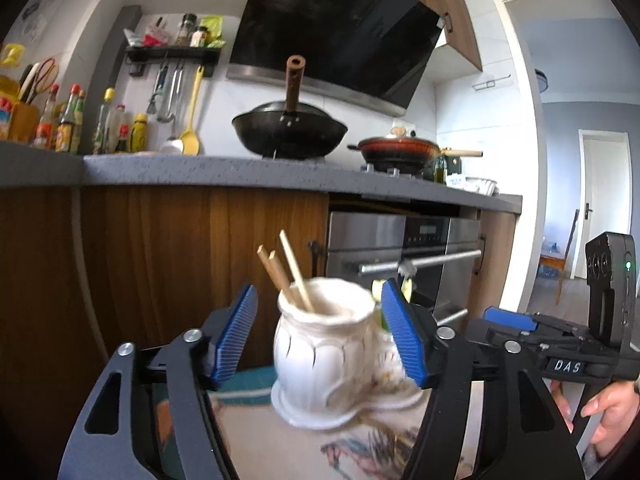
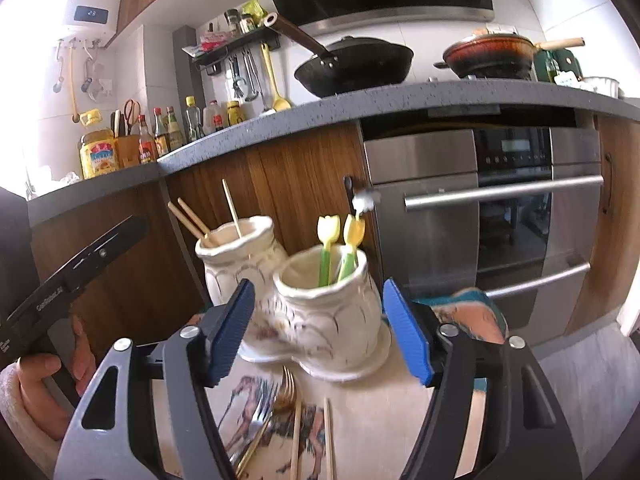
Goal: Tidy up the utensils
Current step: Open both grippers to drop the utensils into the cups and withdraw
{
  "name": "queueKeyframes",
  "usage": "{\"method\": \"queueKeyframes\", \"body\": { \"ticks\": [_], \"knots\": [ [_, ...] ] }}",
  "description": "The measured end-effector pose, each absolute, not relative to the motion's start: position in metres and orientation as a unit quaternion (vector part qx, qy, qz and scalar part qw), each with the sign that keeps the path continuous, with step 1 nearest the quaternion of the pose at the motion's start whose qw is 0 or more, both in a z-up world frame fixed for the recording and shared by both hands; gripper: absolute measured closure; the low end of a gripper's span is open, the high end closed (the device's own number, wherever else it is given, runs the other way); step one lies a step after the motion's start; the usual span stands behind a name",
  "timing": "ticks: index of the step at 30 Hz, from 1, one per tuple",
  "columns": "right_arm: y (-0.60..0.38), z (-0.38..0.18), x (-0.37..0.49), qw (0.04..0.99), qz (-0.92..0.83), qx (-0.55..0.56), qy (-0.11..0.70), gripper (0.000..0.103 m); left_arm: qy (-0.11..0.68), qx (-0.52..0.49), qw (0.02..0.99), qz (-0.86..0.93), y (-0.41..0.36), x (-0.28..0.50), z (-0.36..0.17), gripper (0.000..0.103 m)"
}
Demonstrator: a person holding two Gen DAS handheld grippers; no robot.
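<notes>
On the patterned counter (image 2: 400,412), a white double-pot holder (image 2: 332,320) carries chopsticks (image 2: 192,222) in 1 pot, green-handled utensils (image 2: 326,256) in the other. Left claw (image 1: 318,332) and right claw (image 2: 318,328) both stand released, gripping nothing. Forks (image 2: 276,400) and 2 loose chopsticks (image 2: 328,436) await sorting; grip 1 mid-shaft. Legible: "DAS" (image 1: 567,366).

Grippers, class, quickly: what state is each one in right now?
Left gripper: open, astride the chopstick jar, holding nothing.
Right gripper: open, astride the jar of tulip picks, holding nothing.
</notes>
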State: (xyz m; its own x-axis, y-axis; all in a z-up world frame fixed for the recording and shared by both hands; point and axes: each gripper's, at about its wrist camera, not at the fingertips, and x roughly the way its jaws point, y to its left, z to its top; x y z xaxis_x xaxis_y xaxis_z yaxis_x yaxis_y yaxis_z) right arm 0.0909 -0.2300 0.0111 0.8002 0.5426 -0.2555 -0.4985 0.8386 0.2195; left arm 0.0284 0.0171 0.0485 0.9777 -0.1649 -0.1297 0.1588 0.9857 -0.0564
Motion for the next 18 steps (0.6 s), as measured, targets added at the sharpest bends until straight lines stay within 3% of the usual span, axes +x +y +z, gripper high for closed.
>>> {"method": "queueKeyframes", "body": {
  "ticks": [18],
  "knots": [
    [-0.209, -0.021, 0.075, 0.934, 0.265, 0.025, 0.239, 0.027, 0.18, -0.023, 0.981, -0.072, 0.024, 0.009, -0.002, 0.014]
  ]
}}
